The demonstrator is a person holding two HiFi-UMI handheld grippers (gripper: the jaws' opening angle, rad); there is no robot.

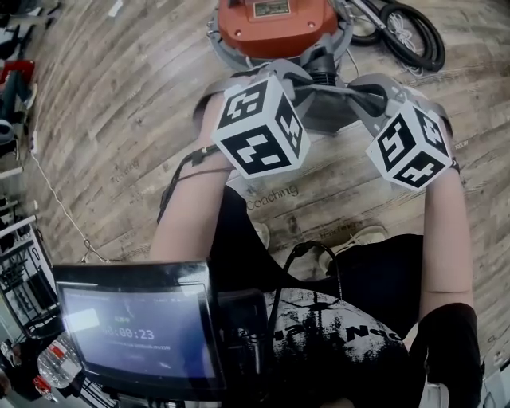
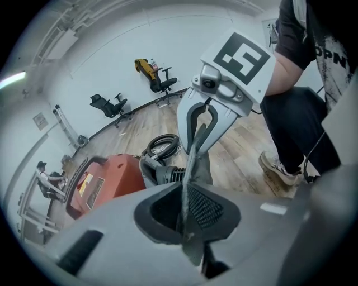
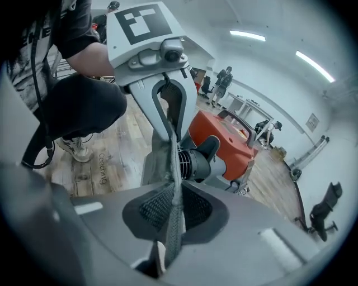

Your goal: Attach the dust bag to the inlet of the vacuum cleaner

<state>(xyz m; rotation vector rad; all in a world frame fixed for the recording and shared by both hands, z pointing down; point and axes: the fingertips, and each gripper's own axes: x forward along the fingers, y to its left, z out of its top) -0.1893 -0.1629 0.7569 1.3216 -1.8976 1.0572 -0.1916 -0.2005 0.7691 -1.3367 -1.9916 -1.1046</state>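
The orange vacuum cleaner stands on the wood floor ahead, its black ribbed inlet facing me. A grey fabric dust bag hangs stretched between both grippers just in front of that inlet. My left gripper is shut on the bag's edge; in the left gripper view the fabric runs pinched between its jaws. My right gripper is shut on the opposite edge, the cloth clamped in its jaws. The inlet sits right behind the bag, and the bag's opening is hidden.
A coiled black hose lies on the floor right of the vacuum. My shoes stand just behind the bag. A screen hangs at my chest. Office chairs and people are far off along the walls.
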